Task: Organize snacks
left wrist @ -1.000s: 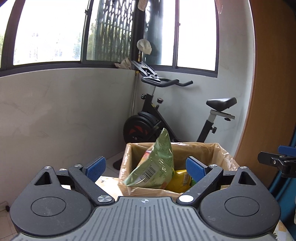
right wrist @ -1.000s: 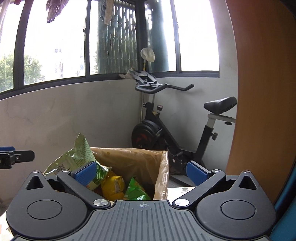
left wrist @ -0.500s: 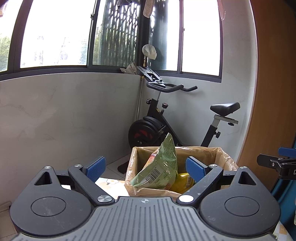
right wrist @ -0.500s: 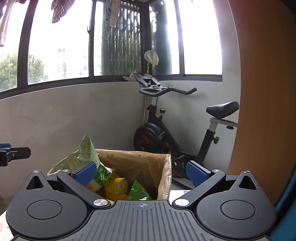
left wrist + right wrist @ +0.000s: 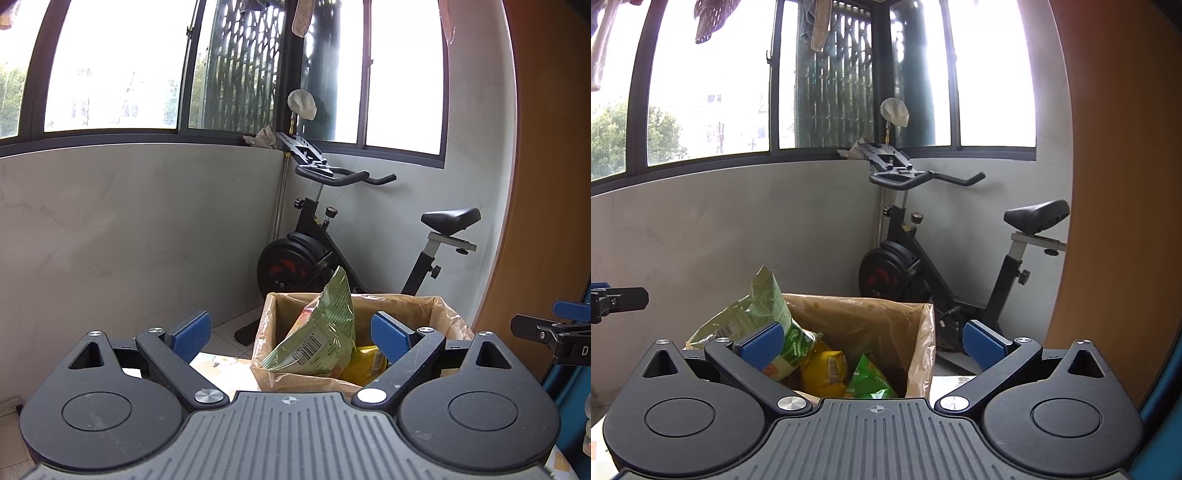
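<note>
Grey walls and an exercise bike (image 5: 354,243) back a lined box (image 5: 436,314) holding a green snack bag (image 5: 325,332); it lies just beyond both spread, empty hand-held grippers, left (image 5: 291,334) and right (image 5: 875,345).

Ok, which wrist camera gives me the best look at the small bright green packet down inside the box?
The right wrist view: the small green packet lies in plain sight inside the lined box, beside the yellow bag. In the left wrist view it does not show at all; the tall green bag and the box's near wall block that spot.
</note>
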Tool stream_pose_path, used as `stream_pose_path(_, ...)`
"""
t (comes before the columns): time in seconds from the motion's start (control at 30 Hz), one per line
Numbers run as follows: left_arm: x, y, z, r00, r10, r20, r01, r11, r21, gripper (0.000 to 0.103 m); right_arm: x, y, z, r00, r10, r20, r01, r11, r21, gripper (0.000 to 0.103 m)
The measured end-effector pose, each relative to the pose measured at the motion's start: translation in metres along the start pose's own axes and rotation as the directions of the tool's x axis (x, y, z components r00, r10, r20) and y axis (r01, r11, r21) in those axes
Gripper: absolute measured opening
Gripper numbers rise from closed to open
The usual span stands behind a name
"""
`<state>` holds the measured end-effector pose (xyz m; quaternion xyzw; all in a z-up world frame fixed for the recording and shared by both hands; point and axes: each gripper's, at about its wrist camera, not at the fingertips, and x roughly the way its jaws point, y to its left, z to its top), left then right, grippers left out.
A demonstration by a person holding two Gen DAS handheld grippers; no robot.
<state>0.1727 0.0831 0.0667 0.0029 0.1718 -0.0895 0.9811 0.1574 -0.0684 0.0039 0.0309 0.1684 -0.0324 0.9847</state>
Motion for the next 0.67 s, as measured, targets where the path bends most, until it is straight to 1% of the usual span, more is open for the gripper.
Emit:
stream_pose_path(0.4,0.0023,0.0064,-0.0009,1.0,0.0,-0.02,0.0,1.0,-0.017,0.095,0.0004,-0.0005,-0.0029,1.0,-0.007,-0.006,0.007,1.0,-0.003,0.103)
stream_pose_path(0.67,0.0045,0.0045,-0.0001,0.999,0.019,-0.028,-0.02,0.999,-0.034,0.096,-0.0001,-0.0036,-0.005,1.0,-0.019,-0.002,0.019,1.0,0.007,0.103)
